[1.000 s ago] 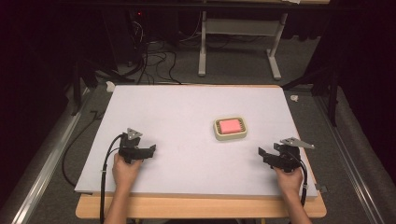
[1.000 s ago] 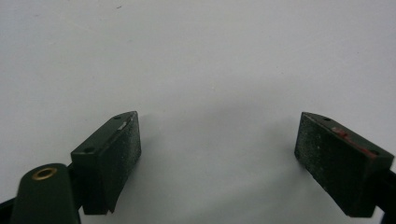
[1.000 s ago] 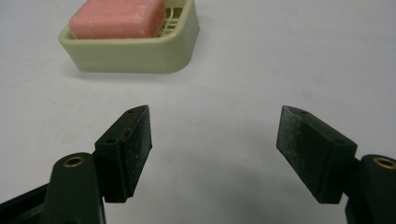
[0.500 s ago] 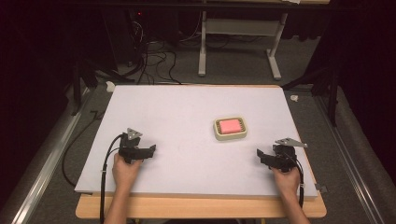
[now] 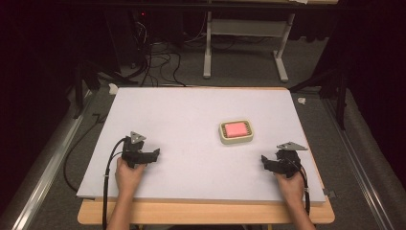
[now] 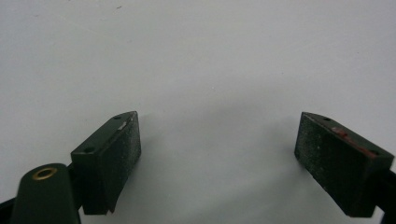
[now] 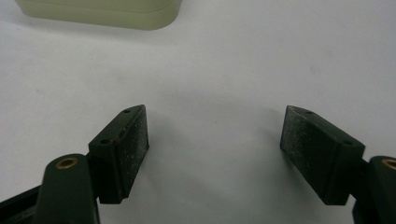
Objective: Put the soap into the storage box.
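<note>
Your left gripper [image 5: 154, 154]: jaws wide apart, empty | your right gripper [image 5: 266, 162]: jaws wide apart, empty | cream dish [image 5: 236, 131] with pink block [image 5: 235, 128]: mid-bench [image 5: 191, 110]

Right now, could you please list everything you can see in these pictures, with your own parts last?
Table: one, white top with a wooden front edge, centre of the high view.
Dish: one, cream with a pink block inside, right of the table's centre; its pale edge shows at the top of the right gripper view.
Stand: one, pale metal, on the floor beyond the table.
Cables: several, black, on the floor beyond the table's far left.
Left gripper: one, black, near left of the table, jaws open.
Right gripper: one, black, near right, jaws open.
Hands: two, left hand and right hand, at the near edge.
</note>
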A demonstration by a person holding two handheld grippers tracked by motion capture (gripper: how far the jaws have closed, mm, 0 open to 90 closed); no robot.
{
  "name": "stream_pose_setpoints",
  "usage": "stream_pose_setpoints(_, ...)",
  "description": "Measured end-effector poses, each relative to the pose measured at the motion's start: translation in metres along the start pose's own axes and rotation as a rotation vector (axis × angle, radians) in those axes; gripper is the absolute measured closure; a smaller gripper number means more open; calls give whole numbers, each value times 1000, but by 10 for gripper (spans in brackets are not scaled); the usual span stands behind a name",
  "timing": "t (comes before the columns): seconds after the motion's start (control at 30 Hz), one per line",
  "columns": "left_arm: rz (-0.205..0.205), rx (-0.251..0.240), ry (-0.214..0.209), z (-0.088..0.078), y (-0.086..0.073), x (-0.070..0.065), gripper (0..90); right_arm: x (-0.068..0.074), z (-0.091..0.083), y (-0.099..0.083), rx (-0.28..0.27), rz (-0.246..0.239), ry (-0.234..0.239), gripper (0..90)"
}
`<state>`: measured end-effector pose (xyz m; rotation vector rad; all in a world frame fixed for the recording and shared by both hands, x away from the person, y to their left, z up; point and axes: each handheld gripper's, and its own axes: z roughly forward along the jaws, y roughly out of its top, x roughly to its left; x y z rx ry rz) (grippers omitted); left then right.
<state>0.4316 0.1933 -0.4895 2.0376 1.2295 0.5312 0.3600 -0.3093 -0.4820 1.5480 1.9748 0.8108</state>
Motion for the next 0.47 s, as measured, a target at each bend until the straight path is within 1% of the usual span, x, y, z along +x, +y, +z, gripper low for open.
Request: stream_pose_setpoints(0.47, 0, 0, 0, 0, 0, 0, 150, 0, 0, 0, 0, 3, 0, 239)
